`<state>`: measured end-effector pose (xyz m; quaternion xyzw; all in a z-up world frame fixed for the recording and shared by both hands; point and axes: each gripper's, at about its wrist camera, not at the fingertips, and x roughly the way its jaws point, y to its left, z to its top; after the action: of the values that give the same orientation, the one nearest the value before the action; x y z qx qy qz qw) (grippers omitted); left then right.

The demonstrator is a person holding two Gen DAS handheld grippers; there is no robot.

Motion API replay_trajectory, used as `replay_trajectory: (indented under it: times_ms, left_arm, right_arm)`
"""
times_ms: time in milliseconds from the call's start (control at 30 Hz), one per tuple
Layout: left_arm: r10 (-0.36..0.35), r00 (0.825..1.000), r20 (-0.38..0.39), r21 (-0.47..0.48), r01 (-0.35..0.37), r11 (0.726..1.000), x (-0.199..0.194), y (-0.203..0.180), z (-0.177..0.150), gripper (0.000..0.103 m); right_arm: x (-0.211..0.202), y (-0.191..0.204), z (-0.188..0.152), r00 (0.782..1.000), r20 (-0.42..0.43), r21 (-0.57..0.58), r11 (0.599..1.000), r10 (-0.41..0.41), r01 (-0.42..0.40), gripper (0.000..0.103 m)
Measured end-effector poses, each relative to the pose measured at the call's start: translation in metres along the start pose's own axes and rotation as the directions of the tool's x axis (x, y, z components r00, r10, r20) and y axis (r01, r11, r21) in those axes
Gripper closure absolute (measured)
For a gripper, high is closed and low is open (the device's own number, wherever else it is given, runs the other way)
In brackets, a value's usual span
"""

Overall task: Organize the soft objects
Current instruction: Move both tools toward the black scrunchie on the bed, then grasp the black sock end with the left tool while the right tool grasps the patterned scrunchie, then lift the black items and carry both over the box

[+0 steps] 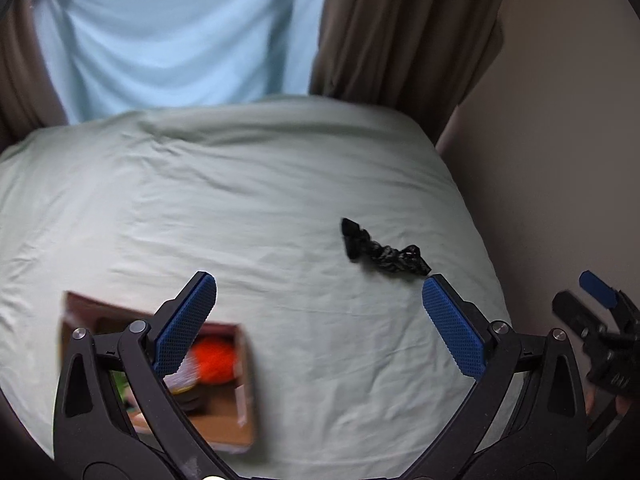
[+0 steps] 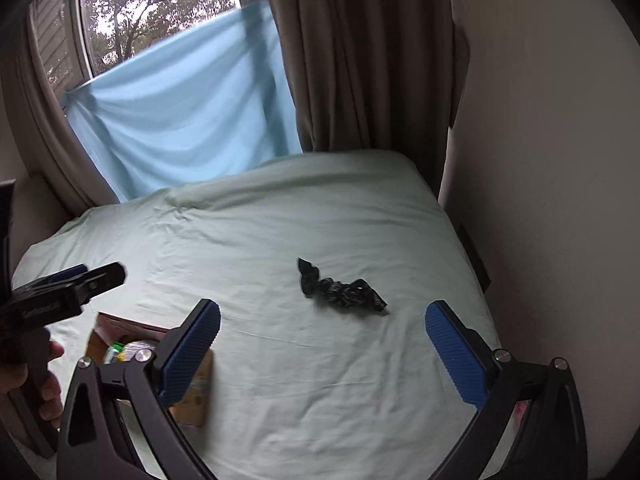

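Note:
A crumpled black cloth [image 1: 382, 252] lies on the pale green bed sheet [image 1: 240, 208]; it also shows in the right wrist view [image 2: 340, 290]. A brown cardboard box [image 1: 224, 400] sits on the bed at lower left, holding an orange soft thing [image 1: 214, 362] and other items. My left gripper [image 1: 320, 320] is open and empty above the bed, its left finger over the box. My right gripper [image 2: 322, 344] is open and empty, short of the black cloth. The box [image 2: 196, 396] shows partly behind its left finger.
A light blue cloth [image 2: 180, 116] hangs over the window behind the bed. Brown curtains [image 2: 360, 60] hang at the far side. A beige wall [image 2: 540, 200] runs along the bed's right edge. The other gripper shows at each view's edge.

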<state>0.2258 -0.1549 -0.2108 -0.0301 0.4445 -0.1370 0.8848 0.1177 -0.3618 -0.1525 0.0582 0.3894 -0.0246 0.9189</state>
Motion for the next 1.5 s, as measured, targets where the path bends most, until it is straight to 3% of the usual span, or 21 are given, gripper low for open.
replay_trajectory:
  times_ms: [267, 467, 733, 900, 1133, 1233, 1367, 1500]
  left_arm:
    - [-0.015, 0.988, -0.153, 0.025, 0.019, 1.000, 0.168, -0.030, -0.005, 0.000]
    - [-0.035, 0.987, -0.157, 0.032, 0.040, 0.999, 0.251, -0.037, -0.005, 0.000]
    - [-0.048, 0.987, -0.156, 0.078, 0.061, 0.995, 0.322, -0.049, -0.007, 0.001]
    - [-0.040, 0.987, -0.154, 0.092, 0.055, 0.994, 0.345, -0.052, -0.012, 0.005]
    - [-0.048, 0.985, -0.168, 0.059, 0.058, 0.997, 0.357, -0.044, -0.011, 0.033]
    - [-0.044, 0.980, -0.192, 0.069, 0.058, 0.996, 0.366, -0.043, -0.015, 0.057]
    - [-0.030, 0.980, -0.196, 0.072, 0.045, 0.996, 0.369, -0.039, -0.018, 0.076]
    - [-0.038, 0.979, -0.203, 0.047, 0.048, 0.998, 0.364, -0.031, -0.018, 0.080]
  right_arm:
    - [0.127, -0.046, -0.030, 0.997, -0.070, -0.034, 0.999, 0.027, -0.030, 0.001]
    - [0.203, -0.061, -0.048, 0.996, -0.080, -0.057, 0.997, 0.046, -0.050, 0.001]
    - [0.280, -0.054, -0.059, 0.996, -0.057, -0.127, 0.989, 0.075, -0.082, 0.001]
    - [0.314, -0.047, -0.066, 0.995, -0.066, -0.156, 0.984, 0.079, -0.088, 0.013]
    - [0.344, -0.042, -0.064, 0.996, -0.072, -0.164, 0.984, 0.059, -0.070, 0.028]
    - [0.350, -0.042, -0.059, 0.995, -0.064, -0.148, 0.985, 0.076, -0.085, 0.035]
    - [0.358, -0.039, -0.056, 0.993, -0.075, -0.155, 0.983, 0.090, -0.100, 0.048]
    - [0.356, -0.039, -0.055, 0.990, -0.084, -0.134, 0.984, 0.110, -0.120, 0.054]
